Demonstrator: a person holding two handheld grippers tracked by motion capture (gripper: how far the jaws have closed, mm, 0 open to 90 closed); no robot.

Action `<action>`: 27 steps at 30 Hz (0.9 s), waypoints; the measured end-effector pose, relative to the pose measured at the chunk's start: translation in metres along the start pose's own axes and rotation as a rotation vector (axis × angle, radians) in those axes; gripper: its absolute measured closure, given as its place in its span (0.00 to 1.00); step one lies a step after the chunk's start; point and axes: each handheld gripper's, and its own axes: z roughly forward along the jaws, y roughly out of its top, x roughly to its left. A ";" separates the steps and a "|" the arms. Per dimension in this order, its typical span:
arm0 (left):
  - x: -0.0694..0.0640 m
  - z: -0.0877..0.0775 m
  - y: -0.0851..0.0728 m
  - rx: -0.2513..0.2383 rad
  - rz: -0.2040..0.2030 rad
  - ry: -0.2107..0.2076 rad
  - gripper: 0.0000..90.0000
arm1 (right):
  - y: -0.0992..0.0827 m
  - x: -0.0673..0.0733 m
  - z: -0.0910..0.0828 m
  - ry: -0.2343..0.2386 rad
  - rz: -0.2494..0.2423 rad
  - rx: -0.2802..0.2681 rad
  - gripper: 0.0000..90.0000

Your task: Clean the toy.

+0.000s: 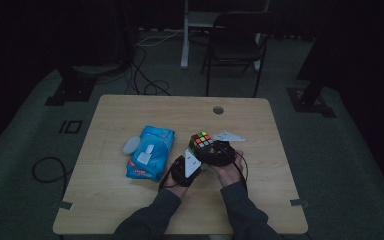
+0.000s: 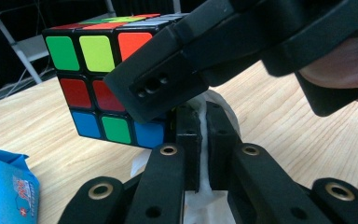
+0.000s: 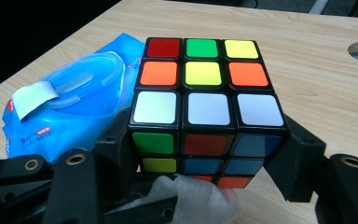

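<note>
A scrambled puzzle cube is held above the table with my right gripper shut on it, one jaw on each side. In the high view the cube sits just past my right gripper. My left gripper is shut on a white wipe, pinched between its close-set jaws just below and beside the cube. The wipe bulges under the cube's near lower edge. In the high view my left gripper is right next to the right one.
A blue pack of wet wipes lies left of the grippers, its label flap peeled up. A small white disc lies by the pack's left side. The wooden table has a cable hole at the back. A chair stands beyond.
</note>
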 end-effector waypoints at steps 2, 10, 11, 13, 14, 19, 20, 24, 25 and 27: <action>0.000 0.001 -0.001 -0.002 -0.003 -0.003 0.97 | 0.000 0.000 0.000 -0.004 0.004 0.000 0.39; -0.002 0.002 -0.004 0.014 0.012 0.001 0.97 | 0.000 -0.003 -0.003 -0.002 0.016 -0.013 0.39; -0.002 0.001 -0.004 0.013 0.013 0.001 0.97 | 0.000 -0.003 -0.003 -0.002 0.014 -0.014 0.39; -0.002 -0.001 -0.004 0.010 0.019 0.003 0.97 | 0.000 -0.004 -0.004 -0.004 0.017 -0.014 0.39; -0.002 -0.002 -0.004 0.009 0.020 0.003 0.97 | -0.001 -0.004 -0.004 -0.007 0.018 -0.013 0.39; -0.001 -0.007 -0.004 0.004 0.018 0.005 0.97 | -0.003 -0.009 -0.005 -0.017 0.026 -0.009 0.39; -0.001 -0.007 -0.005 0.008 0.020 0.005 0.97 | -0.003 -0.009 -0.005 -0.019 0.027 -0.010 0.39; 0.004 -0.012 -0.009 0.013 0.007 0.016 0.97 | -0.005 -0.013 -0.005 -0.024 0.027 -0.006 0.39; 0.006 -0.014 -0.009 0.011 -0.004 0.020 0.97 | -0.005 -0.013 -0.005 -0.025 0.026 -0.004 0.39; 0.011 -0.017 -0.009 0.007 -0.013 0.028 0.97 | -0.006 -0.014 -0.006 -0.027 0.020 -0.002 0.39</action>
